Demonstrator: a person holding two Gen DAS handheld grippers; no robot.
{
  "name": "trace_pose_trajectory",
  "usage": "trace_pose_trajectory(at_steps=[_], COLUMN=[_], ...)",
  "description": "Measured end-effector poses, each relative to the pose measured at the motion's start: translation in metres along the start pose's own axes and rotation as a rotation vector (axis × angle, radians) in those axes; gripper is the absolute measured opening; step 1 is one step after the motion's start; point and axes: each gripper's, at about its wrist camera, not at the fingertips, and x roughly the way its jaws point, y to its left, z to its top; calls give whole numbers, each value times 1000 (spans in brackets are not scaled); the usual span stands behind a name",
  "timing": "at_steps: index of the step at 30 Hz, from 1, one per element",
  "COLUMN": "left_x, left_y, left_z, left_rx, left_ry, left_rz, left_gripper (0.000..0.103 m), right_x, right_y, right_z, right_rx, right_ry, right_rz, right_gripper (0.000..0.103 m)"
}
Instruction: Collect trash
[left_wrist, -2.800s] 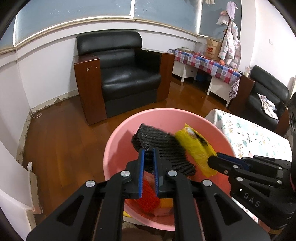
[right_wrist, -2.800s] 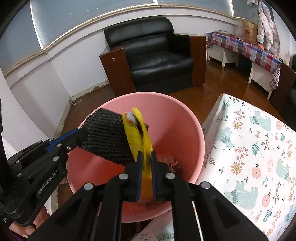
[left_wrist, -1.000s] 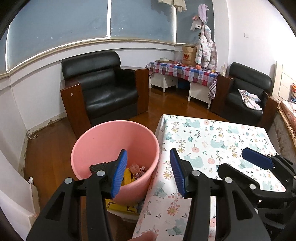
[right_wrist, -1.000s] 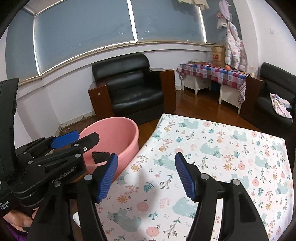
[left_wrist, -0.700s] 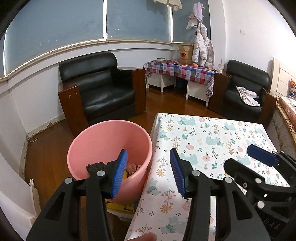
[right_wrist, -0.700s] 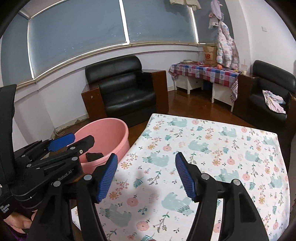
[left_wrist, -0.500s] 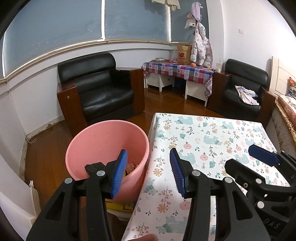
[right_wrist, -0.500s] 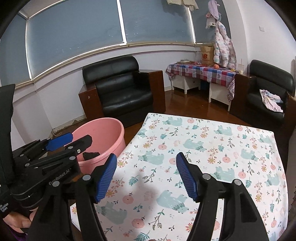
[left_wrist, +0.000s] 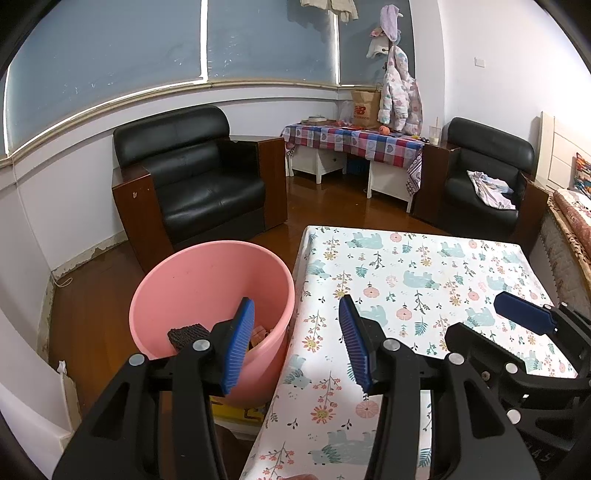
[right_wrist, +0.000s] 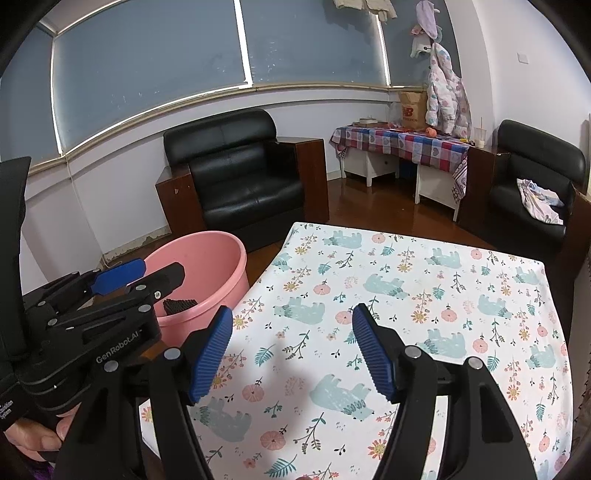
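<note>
Your left gripper (left_wrist: 297, 345) and right gripper (right_wrist: 291, 347): both spread wide, grasping nothing. Pink bin (left_wrist: 207, 273) lies left of table (left_wrist: 413, 280), nearest your left hand. No trash visible on cloth.

Both wrist views are sharp and evenly exposed, with no motion blur. Illumination is diffuse indoor light from overhead; the window blinds (right_wrist: 147, 77) read as a flat blue-grey and contribute little brightness. The white walls are bright without clipping. The wooden floor (left_wrist: 325, 192) shows glossy reflections near the checked side table (left_wrist: 354, 142). Soft shadows fall on the floral tabletop (right_wrist: 424, 295) below the right gripper (right_wrist: 291, 347) and near the left gripper (left_wrist: 297, 341). Fisheye distortion bends the window sill (left_wrist: 110, 107) into an arc. Black vignetting fills the frame corners. The black armchair (left_wrist: 192, 177) retains little detail in its dark upholstery.
</note>
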Motion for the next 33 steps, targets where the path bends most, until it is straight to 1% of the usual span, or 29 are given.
trace_pose_trajectory(at_steps=[20, 33], left_x=[3, 6], left_y=[-6, -6], left_z=[-3, -5], left_rx=[4, 0], left_ry=[12, 16], left_rz=[-3, -4], left_gripper=[48, 48], right_x=[2, 3], right_y=[-5, -4], right_z=[-8, -6], right_rx=[5, 4], right_ry=[14, 16], right_rz=[2, 2], right_gripper=[66, 66])
